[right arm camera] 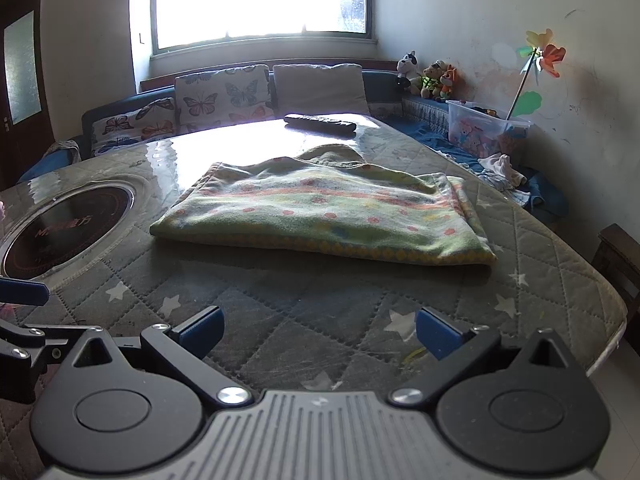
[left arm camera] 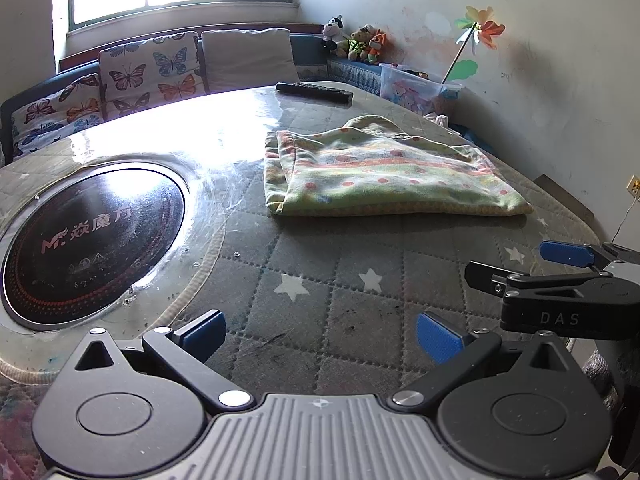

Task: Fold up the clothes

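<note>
Two grippers hang over the near edge of the table, both with fingers spread wide and nothing between them. Our left gripper and right gripper are well short of the garment, which lies at twelve o'clock from the right gripper and about one o'clock from the left, resting flat on the quilted cover. It looks already doubled over: a thick folded edge faces us, and layered edges show at its three o'clock end in the right view. A loose flap humps up along the far side, toward the remote.

We judge the cloth light, soft and floppy, a fleecy knit that will sag from any pinch and drag a little on the cover. The best holds are probably the two near corners of the folded edge, each pinched through all layers so the stack stays together. The hob at ten o'clock lies clear of it.
</note>
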